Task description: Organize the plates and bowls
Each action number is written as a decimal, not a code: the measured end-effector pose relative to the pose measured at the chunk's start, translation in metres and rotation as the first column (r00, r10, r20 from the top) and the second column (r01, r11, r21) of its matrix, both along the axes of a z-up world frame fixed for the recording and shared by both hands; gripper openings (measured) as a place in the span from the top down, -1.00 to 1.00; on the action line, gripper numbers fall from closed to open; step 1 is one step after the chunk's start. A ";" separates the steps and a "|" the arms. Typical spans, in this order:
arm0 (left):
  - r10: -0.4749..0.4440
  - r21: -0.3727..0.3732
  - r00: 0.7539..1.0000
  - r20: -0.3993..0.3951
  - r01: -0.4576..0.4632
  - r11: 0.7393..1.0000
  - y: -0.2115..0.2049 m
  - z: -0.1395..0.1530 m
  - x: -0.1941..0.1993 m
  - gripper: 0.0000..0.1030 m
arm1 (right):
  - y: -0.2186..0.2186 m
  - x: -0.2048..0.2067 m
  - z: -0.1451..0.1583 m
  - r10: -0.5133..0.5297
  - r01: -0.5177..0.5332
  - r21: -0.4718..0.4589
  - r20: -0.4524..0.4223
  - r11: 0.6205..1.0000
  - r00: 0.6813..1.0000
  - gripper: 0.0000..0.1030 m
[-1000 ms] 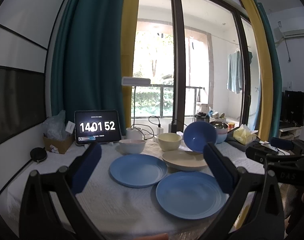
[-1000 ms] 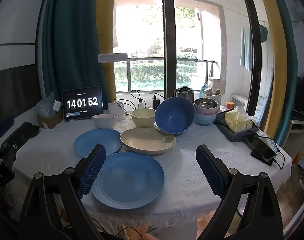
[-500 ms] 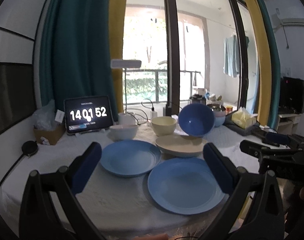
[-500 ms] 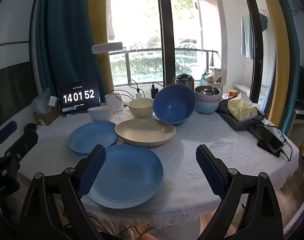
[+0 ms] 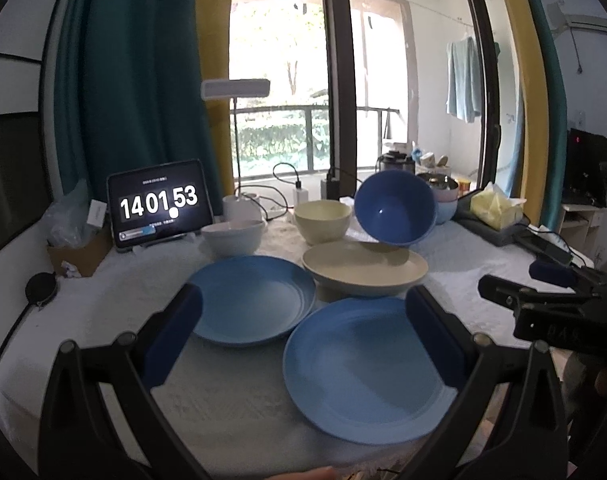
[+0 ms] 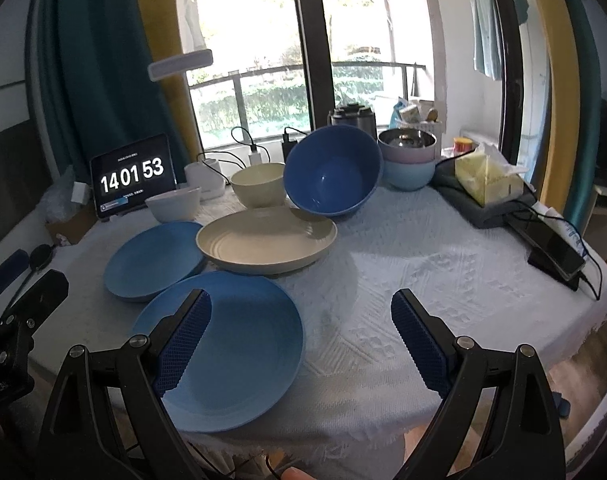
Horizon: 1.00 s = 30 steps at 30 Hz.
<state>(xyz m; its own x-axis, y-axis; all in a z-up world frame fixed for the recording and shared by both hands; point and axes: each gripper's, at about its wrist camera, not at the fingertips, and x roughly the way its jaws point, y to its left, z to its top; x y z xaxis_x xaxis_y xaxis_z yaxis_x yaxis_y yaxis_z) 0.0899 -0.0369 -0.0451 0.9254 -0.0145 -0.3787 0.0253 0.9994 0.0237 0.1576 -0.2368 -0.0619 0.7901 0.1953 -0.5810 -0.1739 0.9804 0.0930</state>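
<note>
**Here both grippers hang wide apart and empty over the near edge of the worktop**

Plainly, the left gripper [image 5: 301, 322] holds nothing: its two blue-padded fingers [image 5: 171, 330] are spread wide, above the near edge of the white-clothed worktop [image 6: 443, 272], and touch no dish. Seen between them are the two blue plates. The right gripper [image 6: 301, 344] is likewise spread wide and empty, its left pad over the rim of the near blue plate [image 6: 231, 344]; whether it touches the plate I cannot tell.

The near blue plate lies at the near edge of the worktop. Just behind it, toward the left edge, lies the second blue plate [image 6: 153, 258], the two rims touching or overlapping slightly. Beside that, toward the middle of the worktop, sits the cream plate [image 6: 265, 238], a deep one, its rim meeting the second blue plate's. A dark blue bowl [image 6: 333, 170] leans tilted on the cream plate's far rim, its opening turned toward the near edge. Behind the plates stand a cream bowl [image 6: 257, 184] and, to its left, a white bowl [image 6: 173, 202], both upright. Toward the far right, a stack of bowls [image 6: 407, 158] shows a metal one on top, pink below it, and light blue at the bottom.

At the far left corner a tablet [image 6: 133, 176] shows 14 01 53. A yellow tissue pack [image 6: 487, 178] rests near the right edge.
</note>
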 end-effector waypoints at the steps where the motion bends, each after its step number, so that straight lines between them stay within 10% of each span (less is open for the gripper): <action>1: 0.000 0.001 1.000 -0.008 0.000 1.000 -0.001 -0.001 0.005 -0.98 | -0.001 0.004 -0.002 0.000 0.000 0.001 -0.005 1.000 1.000 -0.83; 30: -0.043 -0.128 0.961 -0.272 0.008 0.992 0.005 -0.030 0.157 -0.94 | -0.015 0.127 -0.043 0.020 -0.010 0.060 -0.172 0.998 0.985 -0.71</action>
